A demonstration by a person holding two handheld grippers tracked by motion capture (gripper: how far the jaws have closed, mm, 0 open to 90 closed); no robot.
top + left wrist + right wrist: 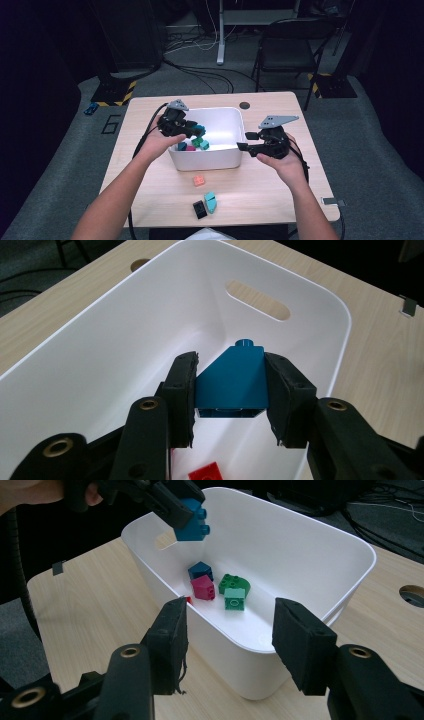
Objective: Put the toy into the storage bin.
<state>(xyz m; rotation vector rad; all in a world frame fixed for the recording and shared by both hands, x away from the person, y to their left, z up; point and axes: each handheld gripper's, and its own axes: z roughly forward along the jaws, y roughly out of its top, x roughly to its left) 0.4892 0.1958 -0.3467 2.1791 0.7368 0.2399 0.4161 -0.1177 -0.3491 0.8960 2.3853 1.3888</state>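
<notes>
left tool (230, 390): clamped on blue sloped plastic brick (232, 380), above white plastic bin (320, 305)
right tool (230, 630): jaws apart, nothing between, bin just ahead

Left gripper over the bin, blue brick in its jaws.

My left gripper (231, 395) has both pads pressed on the sides of a blue sloped brick (233, 382), stud pointing away from me. Under it I see the white bin (100, 355), with a slot handle in its far wall. A red brick (206, 473) lies on the bin floor. Light wooden table (380, 360) surrounds it.
</notes>
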